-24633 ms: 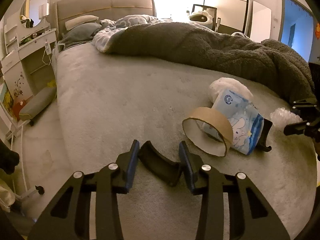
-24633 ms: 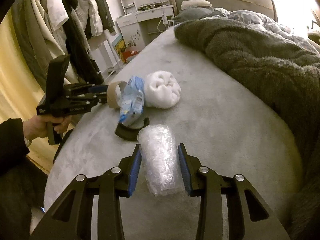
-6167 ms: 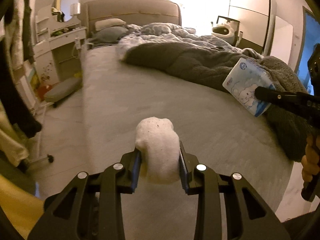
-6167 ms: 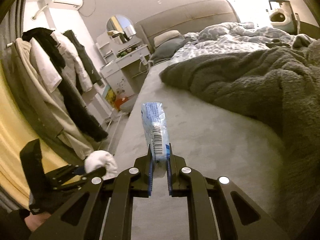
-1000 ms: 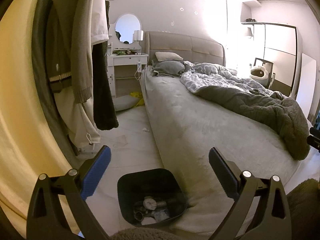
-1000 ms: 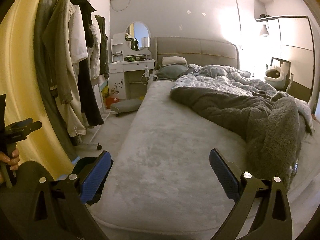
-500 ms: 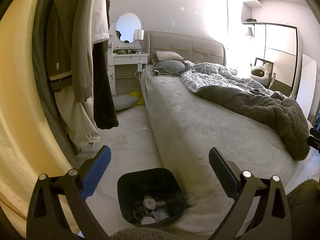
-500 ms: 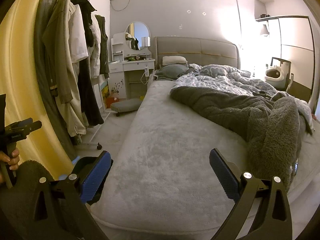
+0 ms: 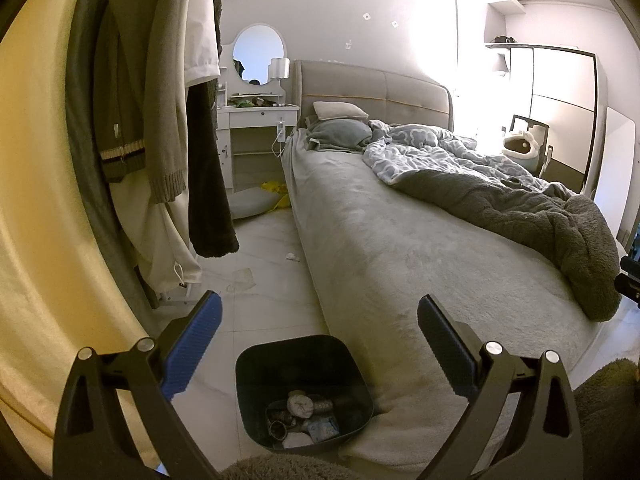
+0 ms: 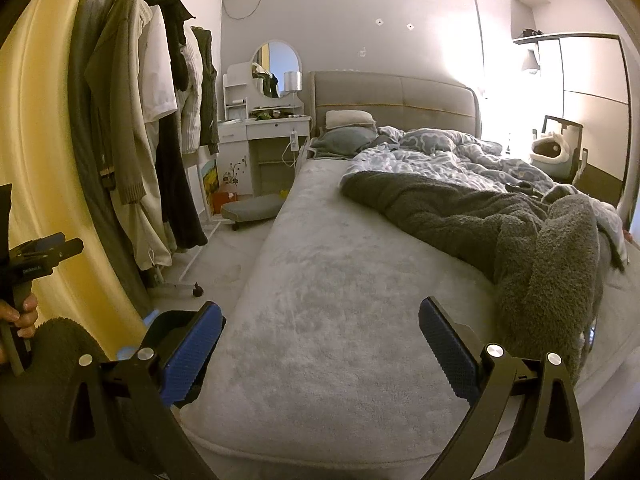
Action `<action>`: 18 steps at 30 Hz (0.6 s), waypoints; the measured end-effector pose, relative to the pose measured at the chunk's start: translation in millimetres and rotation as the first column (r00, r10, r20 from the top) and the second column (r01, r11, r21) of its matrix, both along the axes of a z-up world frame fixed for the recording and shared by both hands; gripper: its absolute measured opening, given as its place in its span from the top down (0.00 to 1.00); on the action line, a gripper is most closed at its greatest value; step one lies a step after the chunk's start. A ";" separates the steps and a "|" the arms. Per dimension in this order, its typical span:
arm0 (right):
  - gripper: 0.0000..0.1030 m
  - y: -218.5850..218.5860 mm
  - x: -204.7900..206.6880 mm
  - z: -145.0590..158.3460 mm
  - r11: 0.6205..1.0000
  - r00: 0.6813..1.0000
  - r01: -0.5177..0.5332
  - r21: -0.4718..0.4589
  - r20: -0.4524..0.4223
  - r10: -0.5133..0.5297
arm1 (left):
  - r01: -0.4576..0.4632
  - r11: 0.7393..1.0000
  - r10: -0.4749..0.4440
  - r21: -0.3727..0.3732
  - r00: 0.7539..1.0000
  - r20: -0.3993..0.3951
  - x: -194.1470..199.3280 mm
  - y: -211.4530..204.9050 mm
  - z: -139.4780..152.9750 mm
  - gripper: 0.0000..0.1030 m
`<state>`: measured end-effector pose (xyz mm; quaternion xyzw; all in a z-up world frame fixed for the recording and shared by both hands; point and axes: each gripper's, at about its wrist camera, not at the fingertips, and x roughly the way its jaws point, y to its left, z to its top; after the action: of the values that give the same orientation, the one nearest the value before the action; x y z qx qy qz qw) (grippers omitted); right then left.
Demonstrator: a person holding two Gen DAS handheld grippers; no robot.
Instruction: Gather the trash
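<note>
A black trash bin (image 9: 256,364) stands on the tiled floor at the foot corner of the bed, and several pieces of trash (image 9: 301,414) lie in its bottom. My left gripper (image 9: 319,344) hangs wide open above the bin with nothing between its fingers. My right gripper (image 10: 320,346) is also wide open and empty, over the foot end of the grey bed (image 10: 320,280). In the right wrist view only a dark corner of the bin (image 10: 168,324) shows behind the left finger, and the left gripper (image 10: 44,256) shows at the far left in a hand.
A clothes rack (image 10: 160,140) full of hanging garments stands left of the bed on wheels. A rumpled dark blanket (image 9: 520,208) covers the bed's right side. A white dresser with a mirror (image 9: 256,120) is by the headboard. A small scrap (image 9: 292,257) lies on the floor.
Over the last second both open grippers have drifted only slightly. Earlier, the left was shut on a white wad and the right on a blue packet; both are now empty.
</note>
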<state>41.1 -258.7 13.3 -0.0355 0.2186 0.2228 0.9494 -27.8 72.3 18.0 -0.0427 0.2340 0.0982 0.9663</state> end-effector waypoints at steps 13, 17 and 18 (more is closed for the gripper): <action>0.03 -2.2 1.5 -2.8 1.000 1.000 -0.010 -0.019 -0.001 0.010 | -0.001 1.000 0.001 -0.002 1.000 -0.001 0.1 0.1 0.0 0.03; 0.03 -2.8 2.0 -2.7 1.000 1.000 -0.011 -0.019 -0.001 0.011 | -0.001 1.000 0.001 -0.001 1.000 -0.001 0.0 0.2 0.1 0.03; 0.03 -2.3 2.3 -2.4 1.000 1.000 -0.011 -0.019 -0.001 0.011 | -0.001 1.000 0.001 -0.001 1.000 -0.001 -0.1 0.2 0.0 0.03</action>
<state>43.4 -261.0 10.9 -0.0457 0.2211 0.2259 0.9476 -27.9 72.5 18.0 -0.0433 0.2346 0.0986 0.9661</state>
